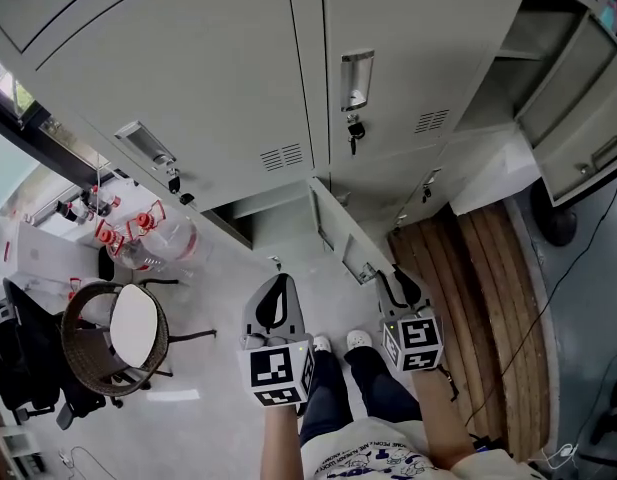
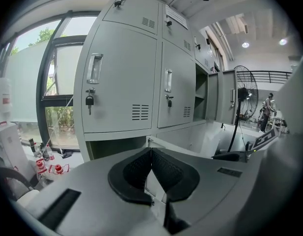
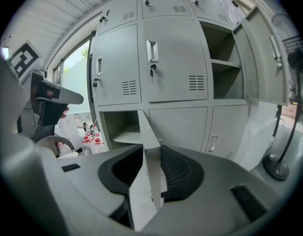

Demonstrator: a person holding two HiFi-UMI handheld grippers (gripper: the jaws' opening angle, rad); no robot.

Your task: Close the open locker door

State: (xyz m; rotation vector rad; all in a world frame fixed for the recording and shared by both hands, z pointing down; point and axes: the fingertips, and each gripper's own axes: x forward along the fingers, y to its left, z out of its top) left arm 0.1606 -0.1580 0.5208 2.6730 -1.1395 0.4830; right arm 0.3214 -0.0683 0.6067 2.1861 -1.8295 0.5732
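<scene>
Right gripper (image 1: 403, 286) pinches the near edge of the open locker door (image 1: 346, 233). Left gripper (image 1: 278, 290), pressed together and empty, hangs left of it.

Off to the left a round wicker chair (image 1: 116, 338) with a white cushion (image 1: 136, 320) stands on the pale floor. Just beyond it, big clear water bottles (image 1: 153, 238) with red caps are bunched under the tall window (image 2: 53, 82), where green leaves show outside. A padlock (image 2: 89, 101) hangs from one closed door, and keys (image 1: 355, 131) dangle from its neighbour. Wooden planks (image 1: 488, 298) lie flat along the cabinet's foot to the right, a black cable (image 1: 563, 268) snaking beside them. A pedestal fan (image 2: 243, 95) stands further over, with a person (image 2: 267, 113) well behind it.
</scene>
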